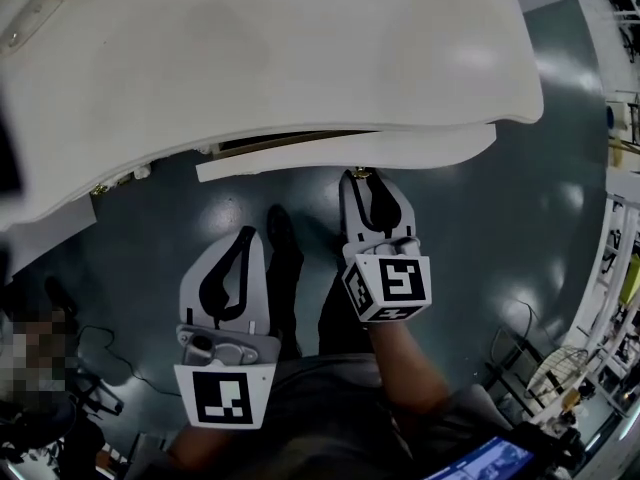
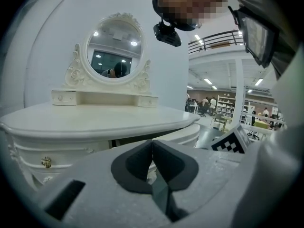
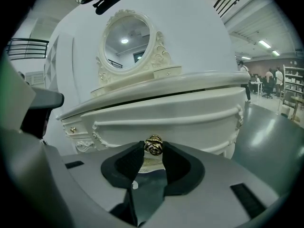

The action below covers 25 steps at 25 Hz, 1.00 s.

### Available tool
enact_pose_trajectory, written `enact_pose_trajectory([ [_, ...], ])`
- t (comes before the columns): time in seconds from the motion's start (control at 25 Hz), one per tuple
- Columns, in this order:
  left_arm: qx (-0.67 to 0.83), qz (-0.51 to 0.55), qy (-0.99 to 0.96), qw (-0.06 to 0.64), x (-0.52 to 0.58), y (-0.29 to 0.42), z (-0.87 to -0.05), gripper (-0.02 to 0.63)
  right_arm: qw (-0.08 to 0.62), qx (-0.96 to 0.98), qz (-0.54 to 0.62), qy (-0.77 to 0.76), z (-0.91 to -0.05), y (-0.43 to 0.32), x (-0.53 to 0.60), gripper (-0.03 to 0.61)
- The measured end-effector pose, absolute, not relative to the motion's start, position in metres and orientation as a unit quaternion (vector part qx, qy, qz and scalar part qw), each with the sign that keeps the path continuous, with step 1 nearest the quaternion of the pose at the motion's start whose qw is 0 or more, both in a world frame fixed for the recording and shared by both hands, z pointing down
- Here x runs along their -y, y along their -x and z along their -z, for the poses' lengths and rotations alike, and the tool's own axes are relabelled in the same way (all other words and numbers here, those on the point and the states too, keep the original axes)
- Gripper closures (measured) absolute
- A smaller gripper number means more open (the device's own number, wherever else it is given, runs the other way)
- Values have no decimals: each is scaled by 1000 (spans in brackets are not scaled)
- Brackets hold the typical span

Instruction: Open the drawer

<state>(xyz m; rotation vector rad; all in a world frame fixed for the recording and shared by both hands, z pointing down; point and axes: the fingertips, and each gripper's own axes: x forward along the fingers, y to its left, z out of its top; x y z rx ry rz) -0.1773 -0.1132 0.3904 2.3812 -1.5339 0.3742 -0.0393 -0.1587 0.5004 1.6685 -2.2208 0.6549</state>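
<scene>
The person stands right up against the white dressing table, its broad tabletop [image 1: 300,58] curving out above both grippers. The right gripper [image 1: 362,178] reaches forward to the middle drawer [image 3: 180,120], and its fingers [image 3: 128,163] are closed on the gold knob [image 3: 153,145], a little rose-shaped pull at the centre of the drawer front, pinched between the two dark pads. The left gripper [image 1: 243,236] hangs back over the grey floor [image 1: 500,228], a bit behind and to the side of the other. Its fingers meet tip to tip with nothing between them, so it takes no part in the job. From above, the drawer front shows as a pale strip just clear of the tabletop's edge, with a dark gap and a sliver of the drawer's inner rim behind it. I would judge that the drawer has come out a short way and no more. So the grip is made and the opening begun; what is left is a longer straight pull toward the person until the inside is properly open. The oval mirror [image 2: 114,56] stands at the back of the table, well away from all this.
</scene>
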Motion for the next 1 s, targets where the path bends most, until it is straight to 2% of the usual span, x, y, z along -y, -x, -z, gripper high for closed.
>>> enact_pose_trajectory([
  [0.24,527,-122,-831,128,95,157,-360,598,138,773,-222,-578,-474,30,136,453],
  [0.48,529,-123,-830,131,99,156,-381,598,148,774,-229,-571,-506,40,134,453],
  [1.0,552,-136,-814,117,80,161,-375,598,154,775,-233,-567,-510,36,107,453],
])
